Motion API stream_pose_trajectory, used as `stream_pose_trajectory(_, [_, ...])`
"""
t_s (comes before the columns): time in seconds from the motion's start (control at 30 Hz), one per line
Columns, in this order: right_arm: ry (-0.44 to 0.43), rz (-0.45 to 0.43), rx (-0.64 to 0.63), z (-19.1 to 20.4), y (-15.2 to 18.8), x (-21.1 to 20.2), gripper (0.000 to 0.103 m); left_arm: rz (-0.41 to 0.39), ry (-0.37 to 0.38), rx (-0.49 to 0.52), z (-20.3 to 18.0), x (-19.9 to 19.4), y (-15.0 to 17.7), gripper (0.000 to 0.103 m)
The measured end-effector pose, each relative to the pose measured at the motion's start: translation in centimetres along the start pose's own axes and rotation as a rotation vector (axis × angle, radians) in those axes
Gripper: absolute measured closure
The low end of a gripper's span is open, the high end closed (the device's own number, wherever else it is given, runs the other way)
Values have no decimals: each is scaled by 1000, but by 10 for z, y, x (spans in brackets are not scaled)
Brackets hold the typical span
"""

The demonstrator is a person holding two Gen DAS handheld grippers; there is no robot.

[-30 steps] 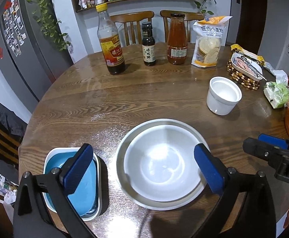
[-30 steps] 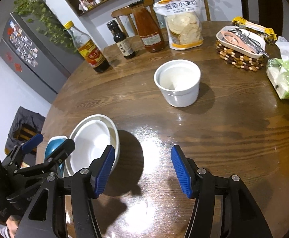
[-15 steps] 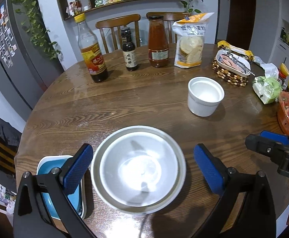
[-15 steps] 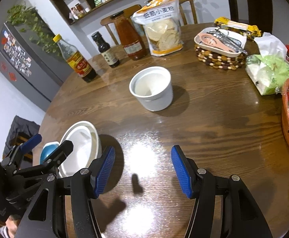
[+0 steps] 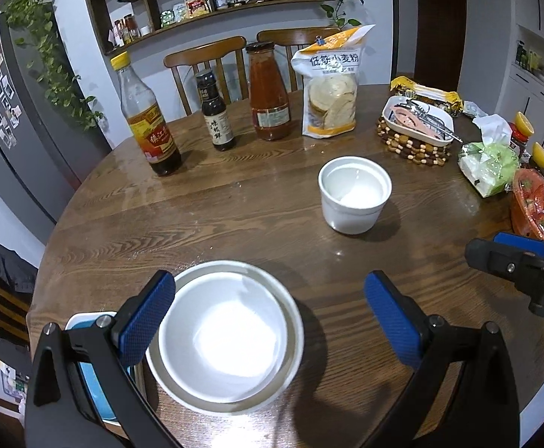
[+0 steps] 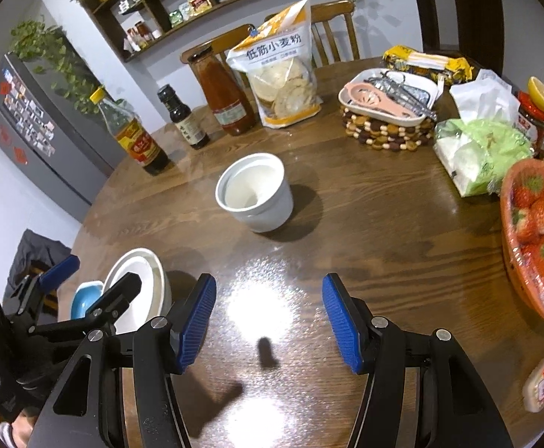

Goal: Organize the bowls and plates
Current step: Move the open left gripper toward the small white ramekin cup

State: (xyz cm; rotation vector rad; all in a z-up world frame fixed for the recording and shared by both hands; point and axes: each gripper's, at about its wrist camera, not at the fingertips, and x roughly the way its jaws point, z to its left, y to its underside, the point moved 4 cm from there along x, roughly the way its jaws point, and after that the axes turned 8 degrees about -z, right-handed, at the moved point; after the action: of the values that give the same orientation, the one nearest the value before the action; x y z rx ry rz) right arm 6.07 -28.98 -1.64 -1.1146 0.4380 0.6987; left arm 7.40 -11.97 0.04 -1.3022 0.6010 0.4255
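You are working under overhead indoor light, moderately bright and slightly cool. It throws a hard white glare patch onto the glossy wooden table [image 6: 402, 224] and washes out the inside of the white bowl [image 5: 223, 336]. The small white cup [image 6: 255, 192] casts a soft dark shadow to its right. Both views are sharp in the middle, with no motion blur. Fisheye distortion bends the shelves and walls, and black vignetting fills your corners.
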Motion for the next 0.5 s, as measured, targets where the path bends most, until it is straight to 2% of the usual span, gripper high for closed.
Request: stream_pose_trajectory(0.5, [-18,-19,-13,-22,-14,-7,43,-3,-7,13,-26,3,-8,1])
